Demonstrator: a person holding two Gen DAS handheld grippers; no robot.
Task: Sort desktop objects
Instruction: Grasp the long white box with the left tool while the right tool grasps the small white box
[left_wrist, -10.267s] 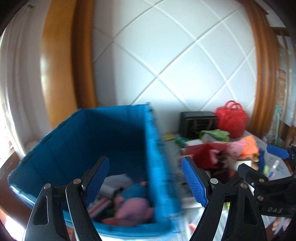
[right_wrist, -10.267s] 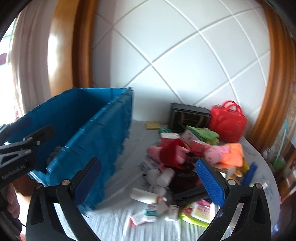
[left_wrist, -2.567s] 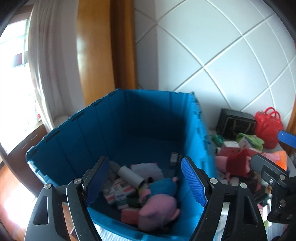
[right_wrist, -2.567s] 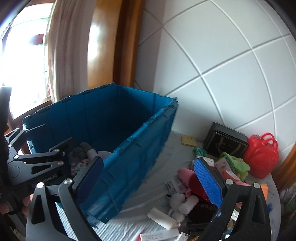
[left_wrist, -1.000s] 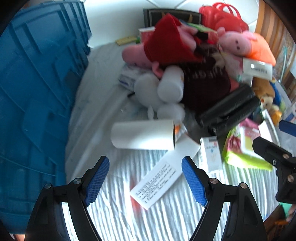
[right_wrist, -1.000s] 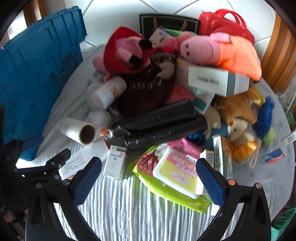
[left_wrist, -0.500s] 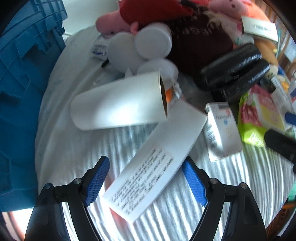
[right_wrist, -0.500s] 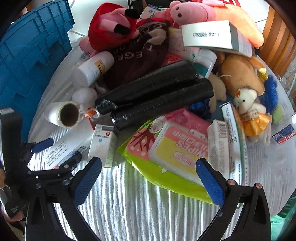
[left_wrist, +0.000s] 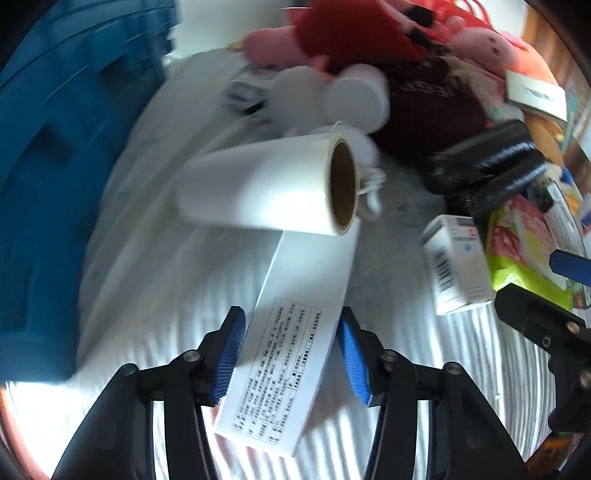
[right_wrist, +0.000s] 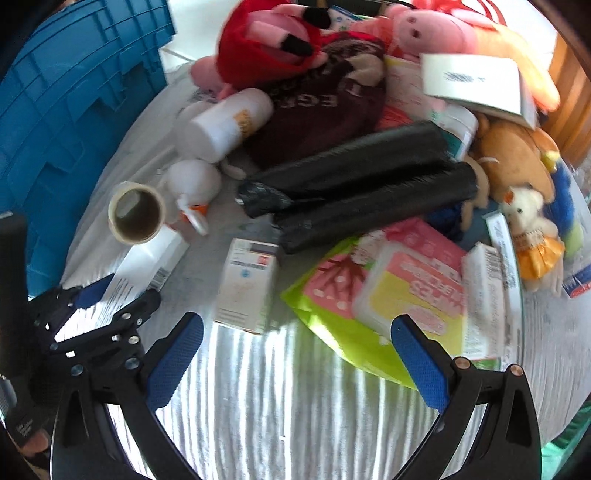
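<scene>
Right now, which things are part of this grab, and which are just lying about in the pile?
In play:
- left gripper, jaws closing
- long white box between its pads
- blue crate, where sorted things go

Lying about:
- white roll
- small medicine box
- black rolls
- wipes pack
- right gripper, open over the cloth

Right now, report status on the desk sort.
Left gripper closing, long white box between its fingers. Right gripper open, empty, above wipes pack. White roll rests on box's far end.
</scene>
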